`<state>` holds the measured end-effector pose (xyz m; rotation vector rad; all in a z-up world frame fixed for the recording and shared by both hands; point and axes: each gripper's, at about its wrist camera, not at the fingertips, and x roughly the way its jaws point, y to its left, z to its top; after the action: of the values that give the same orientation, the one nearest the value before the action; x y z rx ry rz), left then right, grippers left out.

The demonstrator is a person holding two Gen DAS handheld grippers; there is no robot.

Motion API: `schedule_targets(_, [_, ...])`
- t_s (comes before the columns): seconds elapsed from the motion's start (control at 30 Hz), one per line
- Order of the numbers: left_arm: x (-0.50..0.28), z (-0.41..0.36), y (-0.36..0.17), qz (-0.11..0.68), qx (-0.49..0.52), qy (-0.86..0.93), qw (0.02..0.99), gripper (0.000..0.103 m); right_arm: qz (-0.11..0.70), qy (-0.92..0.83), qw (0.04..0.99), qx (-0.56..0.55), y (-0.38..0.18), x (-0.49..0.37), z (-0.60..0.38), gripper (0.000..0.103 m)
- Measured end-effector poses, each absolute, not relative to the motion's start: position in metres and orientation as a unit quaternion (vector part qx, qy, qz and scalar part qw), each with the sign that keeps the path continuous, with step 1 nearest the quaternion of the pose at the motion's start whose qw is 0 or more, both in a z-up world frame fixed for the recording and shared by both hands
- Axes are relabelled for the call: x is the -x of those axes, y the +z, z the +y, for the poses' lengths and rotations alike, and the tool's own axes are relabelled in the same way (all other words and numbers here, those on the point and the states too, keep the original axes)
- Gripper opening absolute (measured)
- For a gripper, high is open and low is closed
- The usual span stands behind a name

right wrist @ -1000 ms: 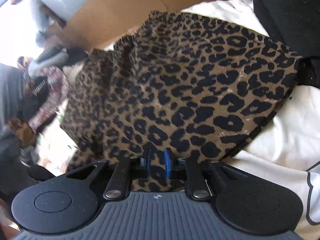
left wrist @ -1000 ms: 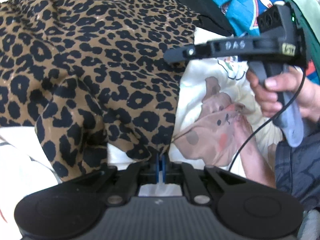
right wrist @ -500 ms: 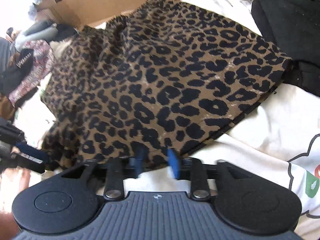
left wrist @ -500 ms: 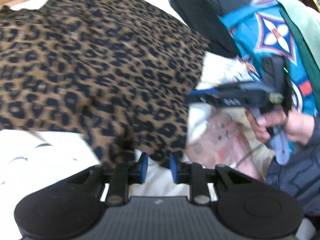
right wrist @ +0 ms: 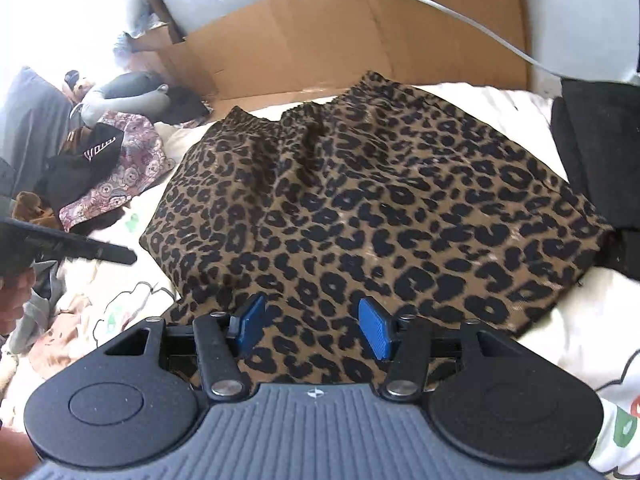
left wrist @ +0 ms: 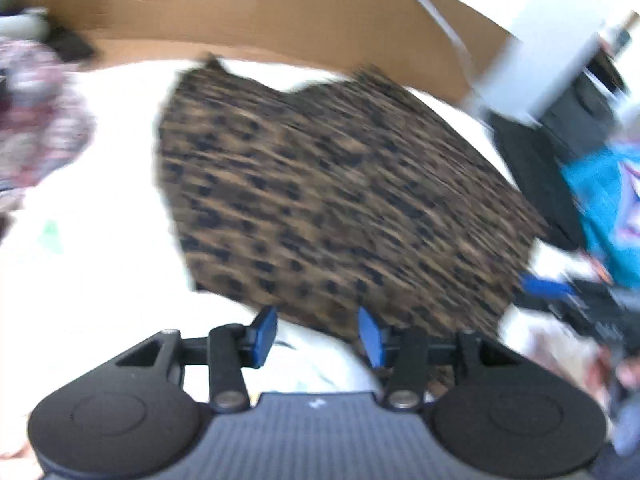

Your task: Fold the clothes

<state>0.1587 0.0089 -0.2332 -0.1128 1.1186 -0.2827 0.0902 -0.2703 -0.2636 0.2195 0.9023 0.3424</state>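
A leopard-print garment point(right wrist: 372, 216) lies folded flat on a white printed sheet point(right wrist: 576, 328); the left wrist view shows the same garment point(left wrist: 328, 208), blurred by motion. My right gripper point(right wrist: 312, 328) hovers open over the garment's near edge, with nothing between its blue pads point(right wrist: 374, 328). At the garment's near edge my left gripper point(left wrist: 318, 336) is open and empty too. Each gripper shows in the other's view: the left gripper point(right wrist: 80, 248) at the left edge, the right gripper point(left wrist: 568, 296) at the right edge.
A cardboard sheet point(right wrist: 360, 36) stands behind the bed. Black clothes point(right wrist: 600, 168) lie to the right, a floral cloth point(right wrist: 120, 176) and dark items to the left. A blue patterned garment point(left wrist: 600, 208) sits at the far right. A white cable point(right wrist: 440, 4) crosses the cardboard.
Both grippers have let go of the leopard garment and opened wide. They have pulled back, and the garment now lies flat on the sheet. The left view is swinging fast.
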Motion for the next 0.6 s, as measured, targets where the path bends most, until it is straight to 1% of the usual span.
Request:
schedule_targets(0.13, [-0.168, 0.033, -0.245, 0.532, 0.075, -0.091, 0.838, 0.047, 0.451, 0.184, 0.868, -0.096, -0.253, -0.095, -0.255, 0.059])
schedule_targets(0.3, [-0.171, 0.053, -0.261, 0.538, 0.091, -0.073, 0.835, 0.046, 0.445, 0.219, 0.866, -0.062, -0.245, -0.094, -0.229, 0.06])
schedule_targets(0.47, [-0.175, 0.056, -0.283, 0.548, 0.082, -0.081, 0.829, 0.036, 0.456, 0.244, 0.854, -0.063, -0.246, -0.094, -0.2, 0.059])
schedule_targets(0.6, [-0.18, 0.054, -0.292, 0.543, 0.071, -0.085, 0.832, 0.036, 0.461, 0.276, 0.842, -0.054, -0.251, -0.097, -0.175, 0.059])
